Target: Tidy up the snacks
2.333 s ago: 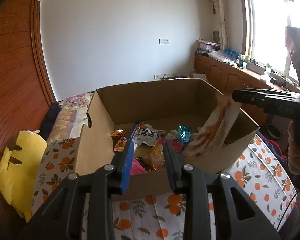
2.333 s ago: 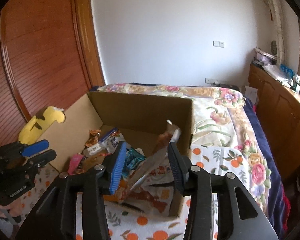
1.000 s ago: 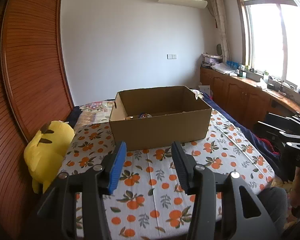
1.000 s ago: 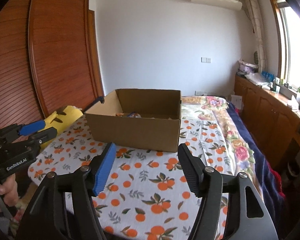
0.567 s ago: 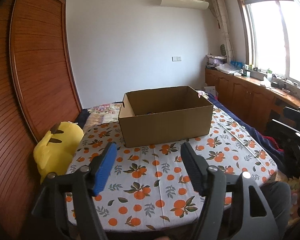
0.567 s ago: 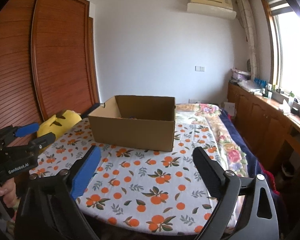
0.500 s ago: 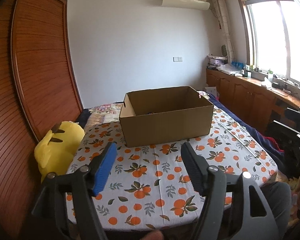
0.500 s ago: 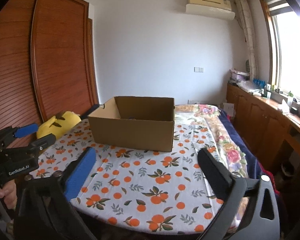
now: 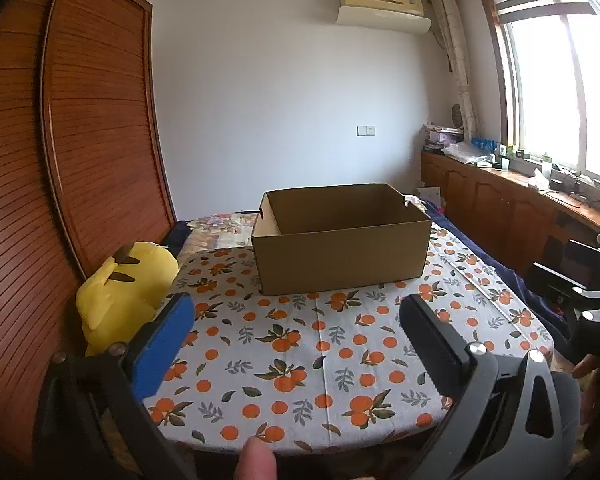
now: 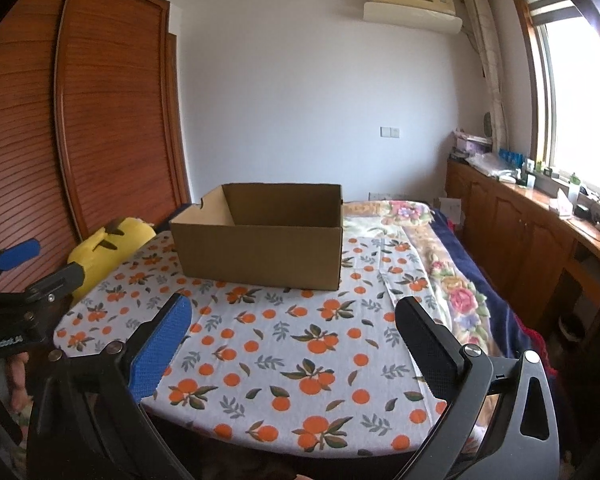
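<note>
An open brown cardboard box stands at the far side of a table covered with an orange-print cloth. The snacks inside it are hidden behind its near wall. My left gripper hangs over the table's near edge, well short of the box; its jaws are opening and nothing is between them. My right gripper is likewise back at the near edge, open and empty. The left gripper also shows at the left of the right wrist view, and the right gripper at the right of the left wrist view.
A yellow plush toy leans at the table's left side against slatted wooden doors. A bed with a floral cover and low wooden cabinets run along the right under the window. A person's fingertip shows at the bottom.
Both grippers have drawn back from over the box to the table's near edge, leaving the snack packets in it. Both sets of jaws have spread much wider.
</note>
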Demonstrator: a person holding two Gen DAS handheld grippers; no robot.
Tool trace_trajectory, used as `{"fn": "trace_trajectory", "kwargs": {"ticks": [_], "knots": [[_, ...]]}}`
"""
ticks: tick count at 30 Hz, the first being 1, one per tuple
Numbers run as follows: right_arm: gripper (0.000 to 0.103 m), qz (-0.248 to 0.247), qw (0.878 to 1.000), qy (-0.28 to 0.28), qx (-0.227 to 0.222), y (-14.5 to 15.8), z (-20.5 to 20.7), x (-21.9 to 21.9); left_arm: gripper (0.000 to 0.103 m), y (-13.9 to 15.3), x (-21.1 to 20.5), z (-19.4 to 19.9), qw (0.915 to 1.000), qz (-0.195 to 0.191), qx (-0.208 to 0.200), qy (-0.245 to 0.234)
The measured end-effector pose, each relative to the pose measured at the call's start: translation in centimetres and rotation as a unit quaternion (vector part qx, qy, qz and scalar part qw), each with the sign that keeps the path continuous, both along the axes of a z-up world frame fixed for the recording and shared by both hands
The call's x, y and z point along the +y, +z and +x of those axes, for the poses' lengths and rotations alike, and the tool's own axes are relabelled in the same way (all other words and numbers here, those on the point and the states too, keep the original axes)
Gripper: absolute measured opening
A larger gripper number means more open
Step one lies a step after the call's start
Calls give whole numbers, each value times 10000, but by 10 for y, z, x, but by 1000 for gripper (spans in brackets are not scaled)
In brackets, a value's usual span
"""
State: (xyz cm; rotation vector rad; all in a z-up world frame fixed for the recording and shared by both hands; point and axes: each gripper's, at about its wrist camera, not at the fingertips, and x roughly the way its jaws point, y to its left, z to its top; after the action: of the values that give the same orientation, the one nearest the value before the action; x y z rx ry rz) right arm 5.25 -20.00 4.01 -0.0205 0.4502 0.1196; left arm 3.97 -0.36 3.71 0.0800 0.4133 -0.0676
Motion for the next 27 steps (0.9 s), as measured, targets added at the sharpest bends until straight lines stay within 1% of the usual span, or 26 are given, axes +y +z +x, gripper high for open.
{"fn": "trace_trajectory", "kwargs": {"ticks": [3,11,15,27], "knots": [[103,-11,10000,-30,0,-2,0,1,103,-1,2,-3,10000,-68,26,2],[103,-44,9999,-79,62,-10,-1,2,103,-7,5,-3,9999,-107,119,24],[103,-49,9999,-102,74,-10,-2,2,103,-8,4,-5,10000,-5,69,72],[103,-47,9997,-224,27,-12,-3,2,103,-7,5,-8,9999,18,18,103]]}}
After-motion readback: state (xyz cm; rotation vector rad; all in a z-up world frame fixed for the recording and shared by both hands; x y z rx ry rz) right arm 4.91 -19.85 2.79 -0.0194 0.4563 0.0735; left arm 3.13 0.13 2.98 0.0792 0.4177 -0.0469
